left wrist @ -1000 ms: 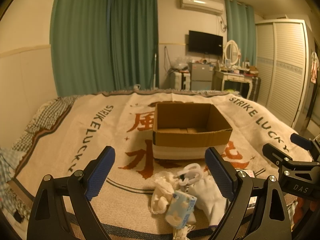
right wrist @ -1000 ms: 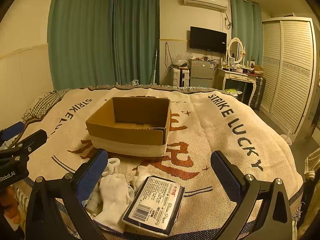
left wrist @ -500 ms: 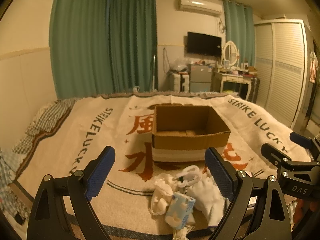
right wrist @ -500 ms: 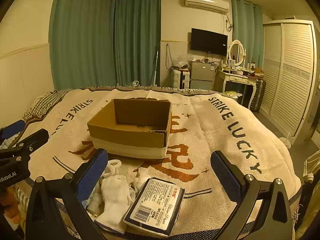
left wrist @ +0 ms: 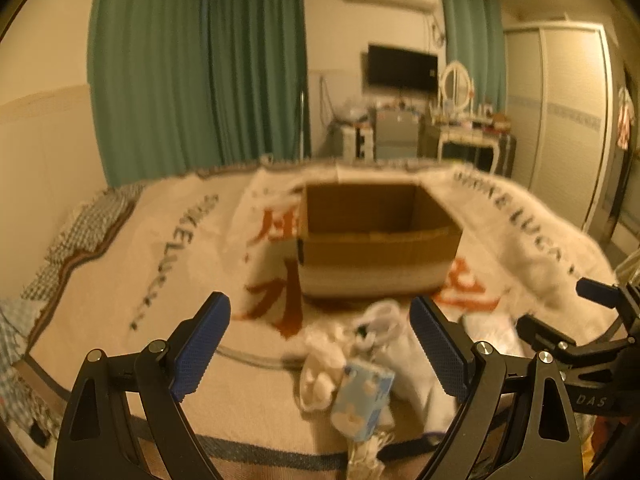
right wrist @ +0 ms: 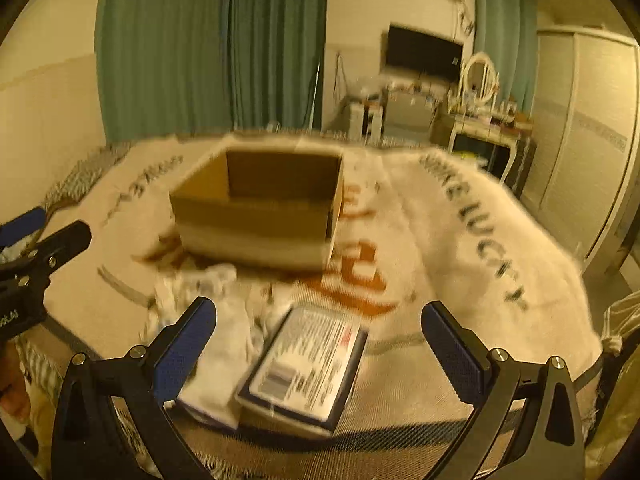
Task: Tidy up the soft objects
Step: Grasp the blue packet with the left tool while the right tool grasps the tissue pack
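An open cardboard box (left wrist: pixel 380 240) stands on a cream blanket with "STRIKE LUCKY" lettering (left wrist: pixel 180 264); it also shows in the right wrist view (right wrist: pixel 260 216). In front of it lies a heap of white soft items (left wrist: pixel 324 364) with a light blue tissue pack (left wrist: pixel 362 400) and white gloves (right wrist: pixel 224 344). A flat dark-edged package with a white label (right wrist: pixel 308 364) lies beside the heap. My left gripper (left wrist: pixel 320 344) is open above the heap. My right gripper (right wrist: pixel 318 348) is open above the package. Both are empty.
The bed's front edge runs just under both grippers. Green curtains (left wrist: pixel 200 72), a TV (left wrist: pixel 402 67), a dressing table (left wrist: pixel 472 136) and a wardrobe (left wrist: pixel 560 120) line the far walls. Checked bedding (left wrist: pixel 80 224) lies at the left.
Both views have dropped and come closer to the heap and box, with motion blur now. Both grippers stay open.
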`<state>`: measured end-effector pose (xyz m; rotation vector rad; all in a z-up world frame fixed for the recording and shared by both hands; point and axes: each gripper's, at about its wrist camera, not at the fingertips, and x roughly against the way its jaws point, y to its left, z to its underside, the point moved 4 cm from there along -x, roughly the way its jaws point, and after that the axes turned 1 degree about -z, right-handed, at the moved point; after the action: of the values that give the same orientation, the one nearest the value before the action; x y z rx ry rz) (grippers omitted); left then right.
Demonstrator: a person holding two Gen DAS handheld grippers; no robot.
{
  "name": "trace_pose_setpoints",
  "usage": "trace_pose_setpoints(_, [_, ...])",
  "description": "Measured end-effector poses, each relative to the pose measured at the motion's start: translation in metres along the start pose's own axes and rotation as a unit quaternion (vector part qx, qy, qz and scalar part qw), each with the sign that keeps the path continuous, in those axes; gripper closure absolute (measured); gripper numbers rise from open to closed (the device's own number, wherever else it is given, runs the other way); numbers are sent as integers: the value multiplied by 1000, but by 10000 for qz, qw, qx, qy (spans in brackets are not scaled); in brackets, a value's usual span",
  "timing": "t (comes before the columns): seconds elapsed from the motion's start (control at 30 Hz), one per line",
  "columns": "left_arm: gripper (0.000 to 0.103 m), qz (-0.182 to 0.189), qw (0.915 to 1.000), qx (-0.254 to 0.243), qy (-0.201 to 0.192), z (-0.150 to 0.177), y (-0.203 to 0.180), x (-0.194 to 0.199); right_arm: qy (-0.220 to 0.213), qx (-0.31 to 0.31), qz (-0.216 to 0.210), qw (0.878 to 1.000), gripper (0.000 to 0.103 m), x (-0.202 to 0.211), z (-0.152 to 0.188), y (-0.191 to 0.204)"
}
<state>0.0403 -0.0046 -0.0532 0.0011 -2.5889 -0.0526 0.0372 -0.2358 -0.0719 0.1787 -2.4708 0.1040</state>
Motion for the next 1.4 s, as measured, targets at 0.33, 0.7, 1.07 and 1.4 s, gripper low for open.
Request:
trace_pose_setpoints(0.33, [18,217,9922,-130,1219,70,-18,-53,1203,-219,-159,9924,9,-71,54,-3])
trace_pose_setpoints(0.7, [38,462,9846,-50,1688,91,-22,-75,1366,-373,-387,9892,19,-86,69,2])
trace_pose_setpoints(1.07, [82,663,9858,-193,1528,85,-22,-65,809,-751,-764,9910,65,-67,56,-14])
trace_pose_setpoints(1.4, [87,685,9937,-145,872,39,-8,-29,-122,-308,-623,9975,66,-14,11,-11])
